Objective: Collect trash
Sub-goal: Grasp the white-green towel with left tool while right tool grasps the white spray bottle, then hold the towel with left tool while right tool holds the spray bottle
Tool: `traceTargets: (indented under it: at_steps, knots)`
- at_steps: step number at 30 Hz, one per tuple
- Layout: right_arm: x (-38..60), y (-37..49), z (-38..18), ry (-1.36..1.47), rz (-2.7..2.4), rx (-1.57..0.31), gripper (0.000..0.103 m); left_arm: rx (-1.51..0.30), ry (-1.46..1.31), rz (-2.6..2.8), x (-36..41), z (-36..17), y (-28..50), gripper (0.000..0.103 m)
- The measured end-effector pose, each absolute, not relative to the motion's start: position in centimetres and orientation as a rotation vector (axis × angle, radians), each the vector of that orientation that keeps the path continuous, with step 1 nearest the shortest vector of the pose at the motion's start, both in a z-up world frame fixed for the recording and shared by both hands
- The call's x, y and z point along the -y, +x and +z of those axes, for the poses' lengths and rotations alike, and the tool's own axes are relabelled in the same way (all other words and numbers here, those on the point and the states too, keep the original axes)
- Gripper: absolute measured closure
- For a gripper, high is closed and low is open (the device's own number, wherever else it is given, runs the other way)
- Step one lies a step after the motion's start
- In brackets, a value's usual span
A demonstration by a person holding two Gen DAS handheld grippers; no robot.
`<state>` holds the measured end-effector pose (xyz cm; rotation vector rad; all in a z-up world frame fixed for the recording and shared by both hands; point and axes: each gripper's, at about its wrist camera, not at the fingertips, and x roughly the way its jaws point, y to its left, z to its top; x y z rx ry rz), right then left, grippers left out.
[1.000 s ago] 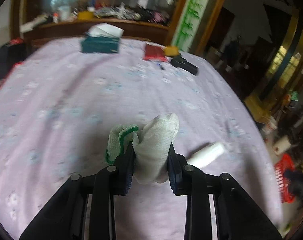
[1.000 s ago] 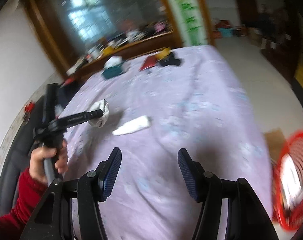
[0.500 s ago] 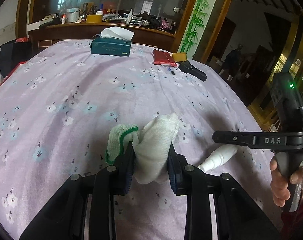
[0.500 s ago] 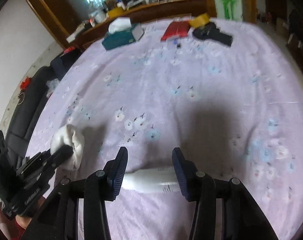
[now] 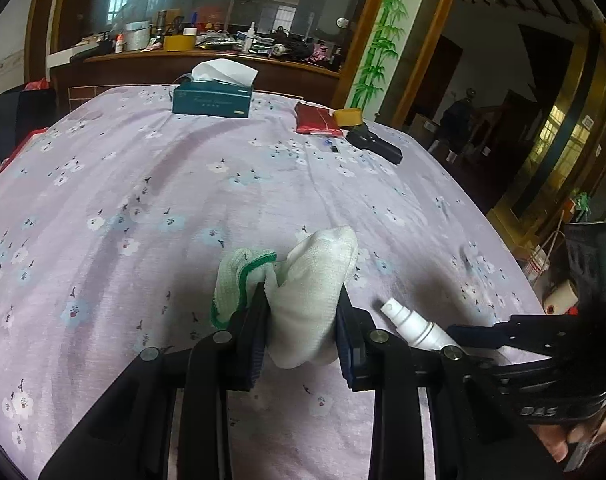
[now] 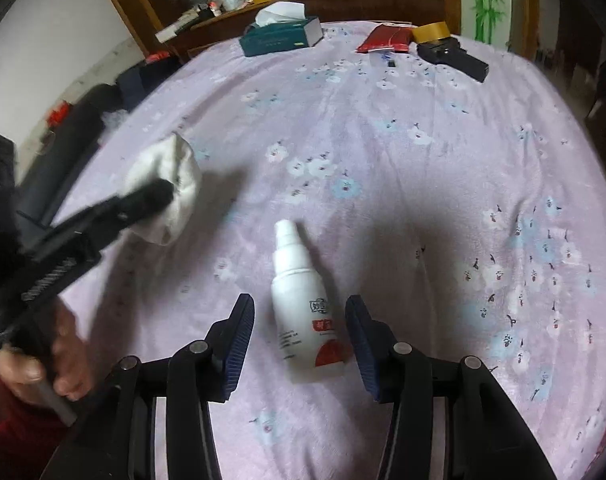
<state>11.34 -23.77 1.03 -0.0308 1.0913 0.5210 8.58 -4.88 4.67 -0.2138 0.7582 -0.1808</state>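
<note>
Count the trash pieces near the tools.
2. A white cloth clamped in the left tool, and a spray bottle lying on the sheet between the right tool's open pads. More may sit out of view.

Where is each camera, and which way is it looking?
Left wrist: sits behind the left gripper, looking down the flowered bedspread toward the tissue box; its fingers pinch a white glove.
Right wrist: sits behind the right gripper, tilted down at a white spray bottle lying between its fingers, untouched; a hand shows left.
Both see the glove, bottle and tissue box.
</note>
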Motion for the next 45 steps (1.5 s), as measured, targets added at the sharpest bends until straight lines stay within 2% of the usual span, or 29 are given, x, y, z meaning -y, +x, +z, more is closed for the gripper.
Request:
traceTargets:
  at_steps: [1, 3, 7, 13, 26, 45]
  knots:
    - [23.7, 11.3, 0.7, -0.029, 0.510, -1.089, 0.062, -0.759, -0.212, -0.183, 5.0, 4.6, 8.6, 0.075]
    - [23.4, 11.3, 0.3, -0.051, 0.480, -1.086, 0.067, -0.754, -0.213, -0.186, 4.9, 4.7, 8.5, 0.075]
    - [23.4, 9.7, 0.7, -0.089, 0.407, -1.035, 0.070, -0.749, -0.216, -0.191, 5.0, 4.8, 8.4, 0.075]
    - [25.4, 4.2, 4.1, -0.100, 0.266, -0.875, 0.070, -0.731, -0.171, -0.217, 6.7, 5.4, 7.6, 0.075]
    - [28.8, -3.9, 6.8, -0.172, 0.082, -0.721, 0.070, -0.675, -0.076, -0.276, 11.7, 8.1, 1.2, 0.074]
    - [31.0, -6.6, 7.4, -0.122, 0.050, -0.679, 0.070, -0.701, -0.009, -0.309, 15.2, 7.3, -2.7, 0.074]
